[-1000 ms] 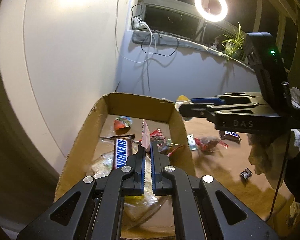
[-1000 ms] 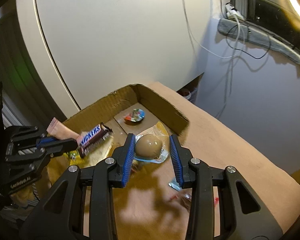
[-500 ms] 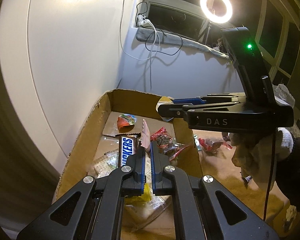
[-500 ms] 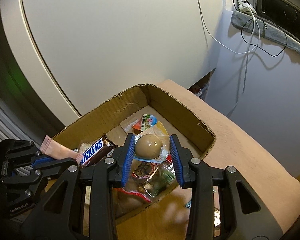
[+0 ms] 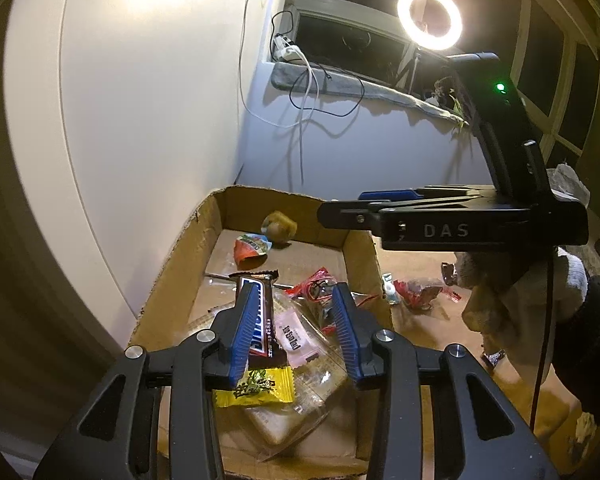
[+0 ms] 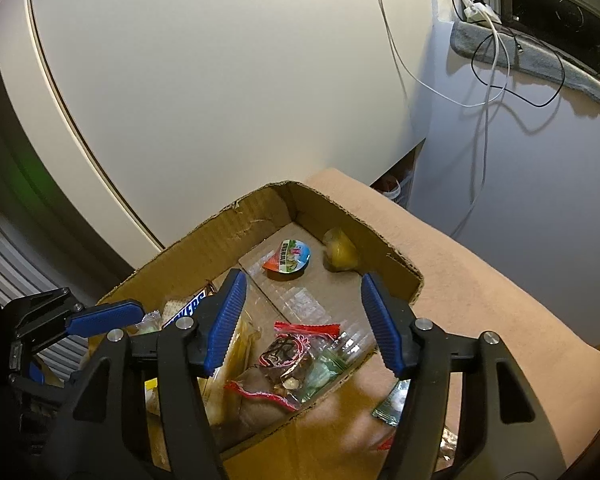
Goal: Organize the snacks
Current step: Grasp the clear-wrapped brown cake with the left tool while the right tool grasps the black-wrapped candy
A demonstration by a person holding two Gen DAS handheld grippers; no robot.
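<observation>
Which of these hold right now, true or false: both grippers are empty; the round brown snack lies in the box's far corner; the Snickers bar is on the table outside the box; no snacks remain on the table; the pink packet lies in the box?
1. Both grippers are empty. True: the left gripper and right gripper are opening with nothing gripped.
2. The round brown snack lies in the far corner of the cardboard box. True.
3. The Snickers bar is outside the box. False: it lies inside.
4. No snacks remain on the table. False: a red wrapper lies beside the box.
5. The pink packet lies in the box. True.
</observation>
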